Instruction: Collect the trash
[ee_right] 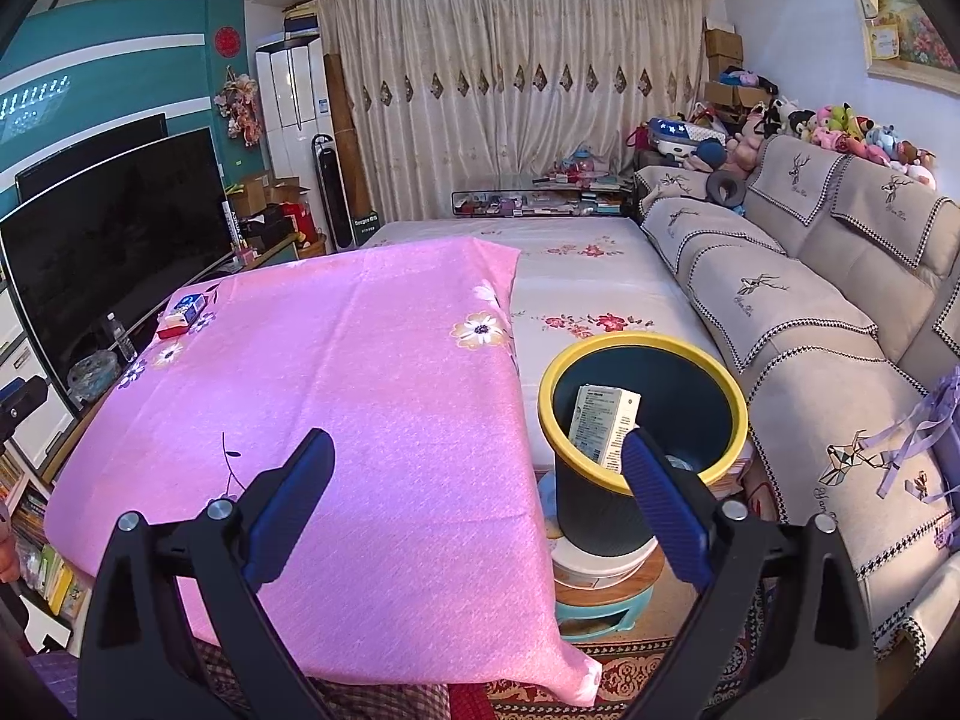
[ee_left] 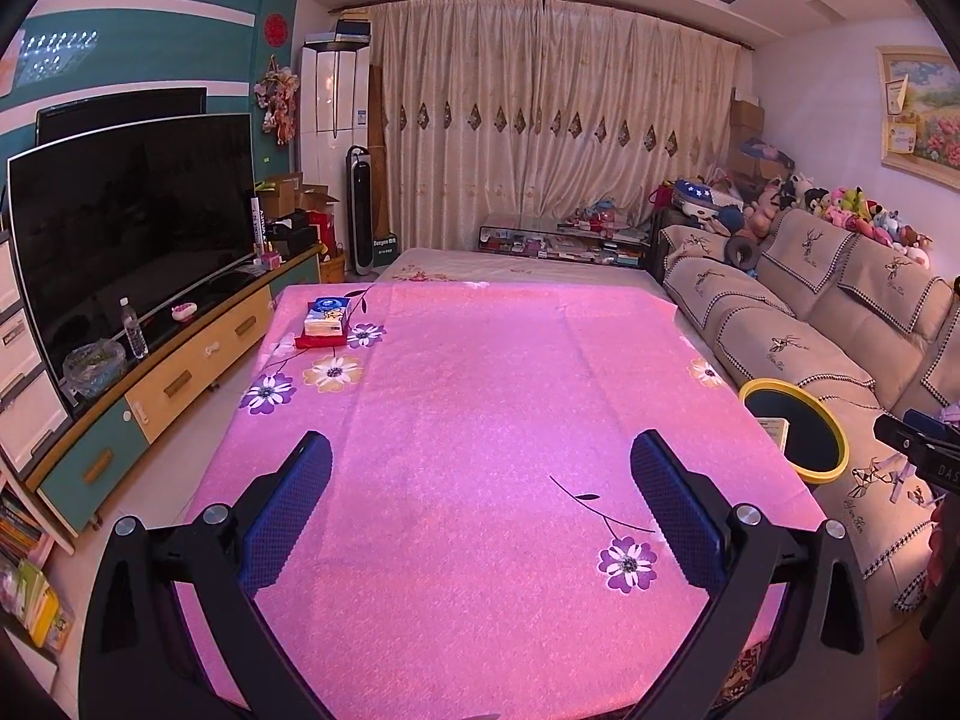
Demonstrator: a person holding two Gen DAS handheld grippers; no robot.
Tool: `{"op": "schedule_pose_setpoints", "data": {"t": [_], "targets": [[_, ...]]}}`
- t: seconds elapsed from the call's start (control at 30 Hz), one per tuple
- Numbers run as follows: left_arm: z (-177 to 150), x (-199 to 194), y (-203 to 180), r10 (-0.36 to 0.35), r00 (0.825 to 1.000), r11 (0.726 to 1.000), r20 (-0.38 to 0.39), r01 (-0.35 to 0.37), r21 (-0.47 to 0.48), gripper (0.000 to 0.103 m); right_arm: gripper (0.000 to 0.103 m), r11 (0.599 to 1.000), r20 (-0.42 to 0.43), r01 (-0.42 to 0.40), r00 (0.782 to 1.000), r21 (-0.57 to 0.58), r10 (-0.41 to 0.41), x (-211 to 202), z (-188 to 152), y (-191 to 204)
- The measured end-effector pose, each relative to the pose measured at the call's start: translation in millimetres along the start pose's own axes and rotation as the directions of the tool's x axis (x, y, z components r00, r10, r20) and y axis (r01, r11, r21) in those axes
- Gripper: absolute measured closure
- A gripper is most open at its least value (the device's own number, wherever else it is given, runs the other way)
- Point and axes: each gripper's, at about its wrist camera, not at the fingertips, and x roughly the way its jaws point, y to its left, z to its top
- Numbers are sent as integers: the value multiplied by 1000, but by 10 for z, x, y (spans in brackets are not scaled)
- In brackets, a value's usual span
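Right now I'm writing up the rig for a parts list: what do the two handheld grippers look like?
Both match. The left gripper and right gripper each have matte black angular arms with silver round bolts, ending in two flat fingers faced with dark blue textured pads. No cables or sleeves show.

The pink-covered table (ee_left: 480, 420) lies bare across its near and middle stretch, with only a tissue box (ee_left: 326, 318) at the far left corner. Just off its right edge the yellow-rimmed bin (ee_right: 645, 420) stands open-topped, a slanted carton (ee_right: 606, 426) inside, the sofa (ee_right: 840, 360) close beyond.
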Motion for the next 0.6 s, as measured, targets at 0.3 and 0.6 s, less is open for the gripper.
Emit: {"op": "schedule_pose_setpoints", "data": {"t": [0.3, 0.6], "targets": [[8, -51, -6, 11, 1000, 1000, 16, -11, 4, 5, 11, 1000, 10, -5, 1000, 2, 5, -42, -6, 21], [-2, -49, -6, 12, 1000, 1000, 12, -12, 3, 5, 11, 1000, 5, -8, 1000, 5, 8, -33, -15, 30]]}}
